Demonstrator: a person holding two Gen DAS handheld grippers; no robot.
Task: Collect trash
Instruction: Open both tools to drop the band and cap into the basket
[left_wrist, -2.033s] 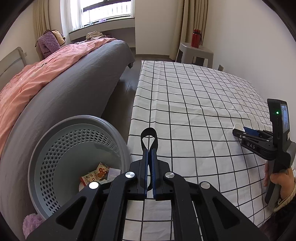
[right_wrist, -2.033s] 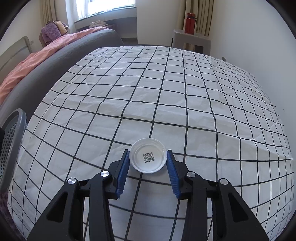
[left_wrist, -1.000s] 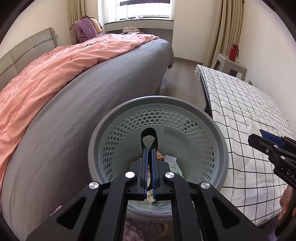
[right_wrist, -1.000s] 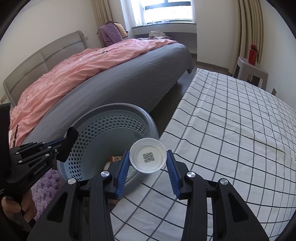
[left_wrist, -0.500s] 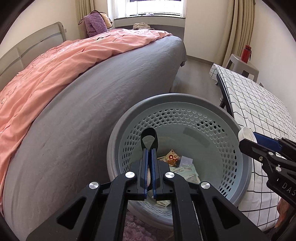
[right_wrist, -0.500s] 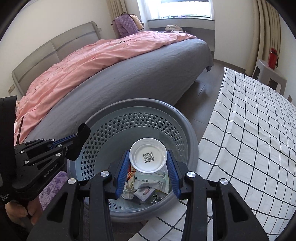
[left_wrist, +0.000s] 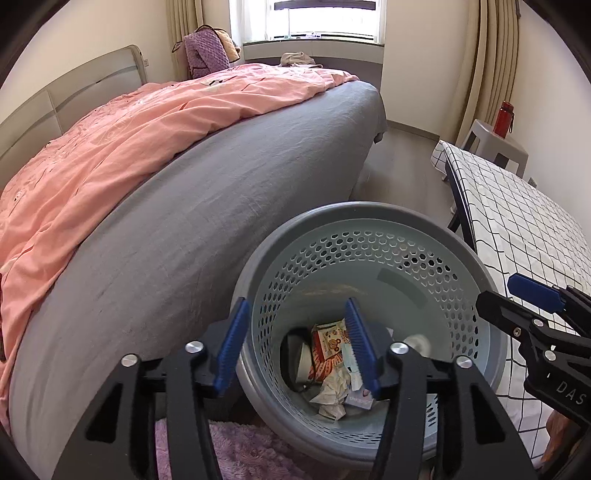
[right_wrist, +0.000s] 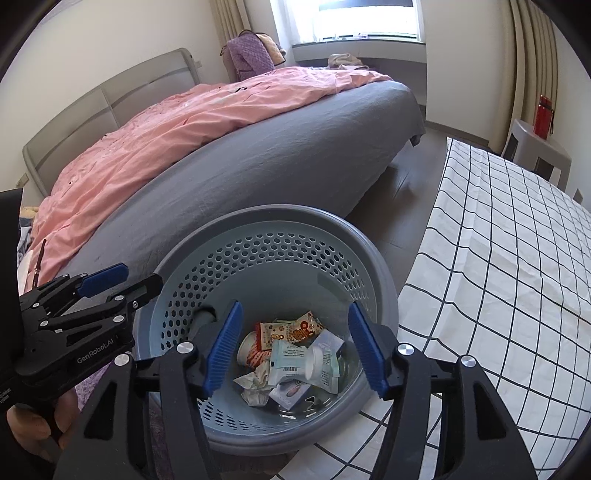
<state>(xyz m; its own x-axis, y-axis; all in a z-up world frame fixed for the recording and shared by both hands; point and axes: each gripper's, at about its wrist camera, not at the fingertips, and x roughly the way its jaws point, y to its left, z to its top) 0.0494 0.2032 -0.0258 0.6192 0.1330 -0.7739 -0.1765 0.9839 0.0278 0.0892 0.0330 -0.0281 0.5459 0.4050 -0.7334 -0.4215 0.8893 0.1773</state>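
Right wrist view: both the right gripper (right_wrist: 293, 347) and left gripper (left_wrist: 295, 343) hang spread wide and empty over the round grey perforated plastic basket (right_wrist: 369, 258). A white round plastic lid (right_wrist: 313, 363) lies among crumpled wrappers at six o'clock on the basket floor. I judge it light, stiff, slightly slick; pinch it across its rim.

- Our left tool (left_wrist: 295, 345): black frame, ribbed blue pads (left_wrist: 232, 343), silver screws, "GenRobot.AI" marking.
- Our right tool (right_wrist: 295, 349): same build, "DAS" lettering.
- Bare skin on left hand (right_wrist: 27, 430).
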